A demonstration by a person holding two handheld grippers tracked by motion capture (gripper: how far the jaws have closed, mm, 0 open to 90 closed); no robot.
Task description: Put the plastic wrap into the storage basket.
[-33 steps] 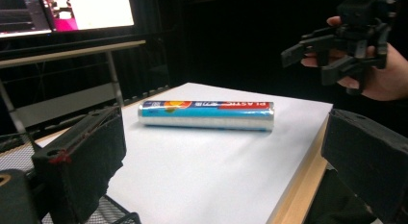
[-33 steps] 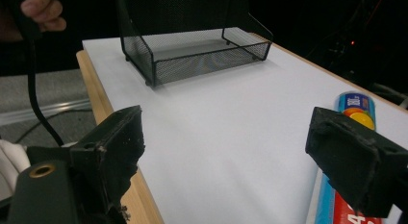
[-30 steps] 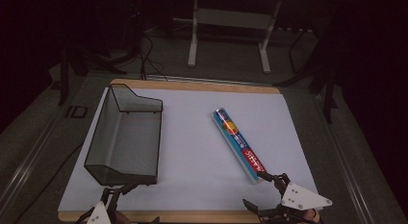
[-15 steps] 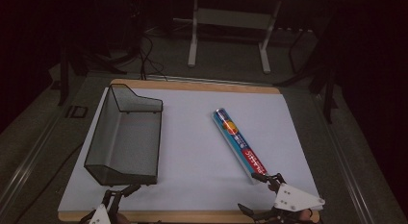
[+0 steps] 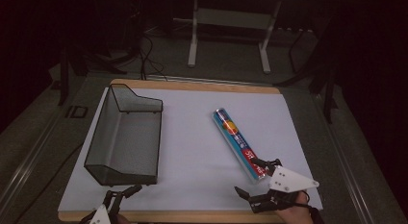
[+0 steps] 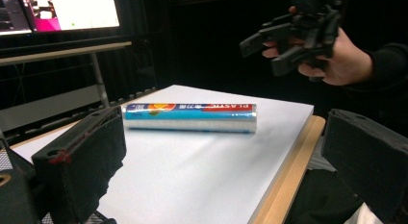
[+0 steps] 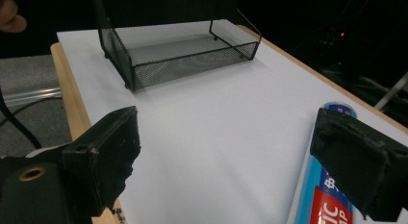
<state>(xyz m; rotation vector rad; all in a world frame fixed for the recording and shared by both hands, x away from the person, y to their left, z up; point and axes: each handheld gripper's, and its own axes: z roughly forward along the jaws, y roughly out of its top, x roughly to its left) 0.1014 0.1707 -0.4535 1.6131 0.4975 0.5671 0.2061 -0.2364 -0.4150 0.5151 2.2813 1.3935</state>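
Note:
A blue roll of plastic wrap (image 5: 236,141) lies slantwise on the white board (image 5: 192,137), right of centre. My right gripper (image 5: 252,177) is open at the board's near right, and one jaw tip is right by the roll's near end. In the right gripper view the roll (image 7: 321,196) lies beside the right jaw, and nothing is between the jaws. My left gripper (image 5: 120,192) is open at the near left edge, just in front of the black mesh tray (image 5: 126,137). In the left gripper view the roll (image 6: 190,117) lies across the board, well beyond the open jaws.
The mesh tray (image 7: 183,51) is empty, with a tall back wall on its far side. A wooden rim (image 5: 192,216) shows around the board. In the left gripper view a hand (image 6: 337,60) holds the other gripper. Behind the table are metal stand legs (image 5: 230,22) and cables.
My right gripper has shifted a little to the left, staying by the roll's near end. The left gripper, roll and tray have stayed in place.

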